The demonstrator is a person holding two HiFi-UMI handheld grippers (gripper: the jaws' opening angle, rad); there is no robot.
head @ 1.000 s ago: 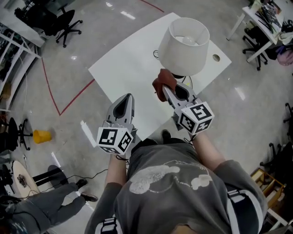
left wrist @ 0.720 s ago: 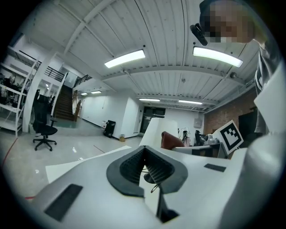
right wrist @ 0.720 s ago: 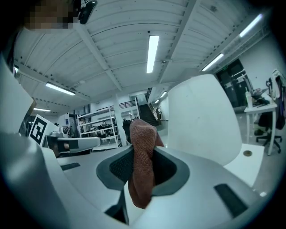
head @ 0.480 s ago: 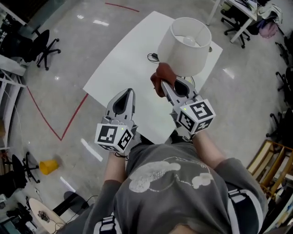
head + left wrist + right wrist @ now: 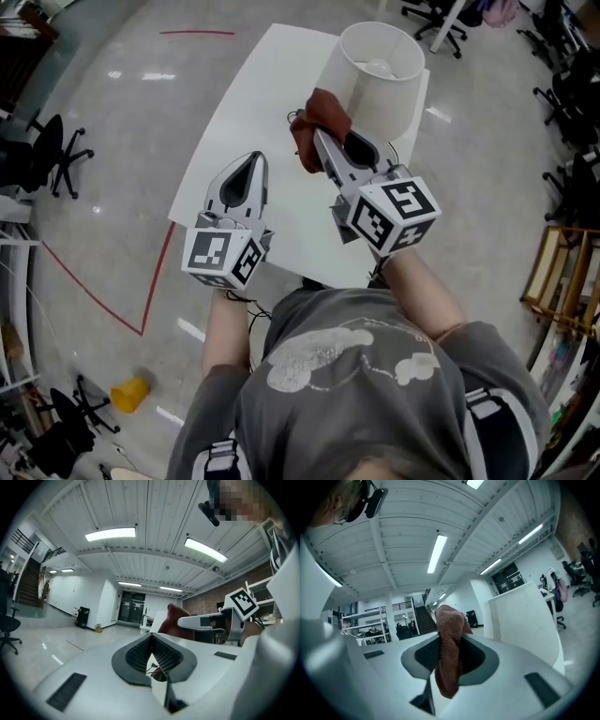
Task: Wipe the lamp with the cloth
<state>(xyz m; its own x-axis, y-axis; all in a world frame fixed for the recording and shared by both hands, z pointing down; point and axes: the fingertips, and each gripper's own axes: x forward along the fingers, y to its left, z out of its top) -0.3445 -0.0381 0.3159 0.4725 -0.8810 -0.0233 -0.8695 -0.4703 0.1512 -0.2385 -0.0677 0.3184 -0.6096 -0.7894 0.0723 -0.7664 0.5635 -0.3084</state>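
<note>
A white lamp with a round shade (image 5: 375, 77) stands at the far right of the white table (image 5: 248, 122). My right gripper (image 5: 319, 141) is shut on a rust-brown cloth (image 5: 317, 122), raised beside the shade's left wall; in the right gripper view the cloth (image 5: 450, 656) hangs from the jaws with the shade (image 5: 525, 620) just to the right. My left gripper (image 5: 246, 176) hovers over the table's near edge, shut and empty. In the left gripper view the cloth (image 5: 174, 620) and right gripper show ahead at the right.
A black lamp cord (image 5: 292, 120) lies on the table by the lamp's base. Office chairs (image 5: 52, 155) stand on the glossy floor at left and at the top right. A wooden rack (image 5: 562, 281) stands at the right edge.
The right gripper has lifted the cloth up along the shade's left side. The head view has swung, so table and lamp sit higher and more upright in frame.
</note>
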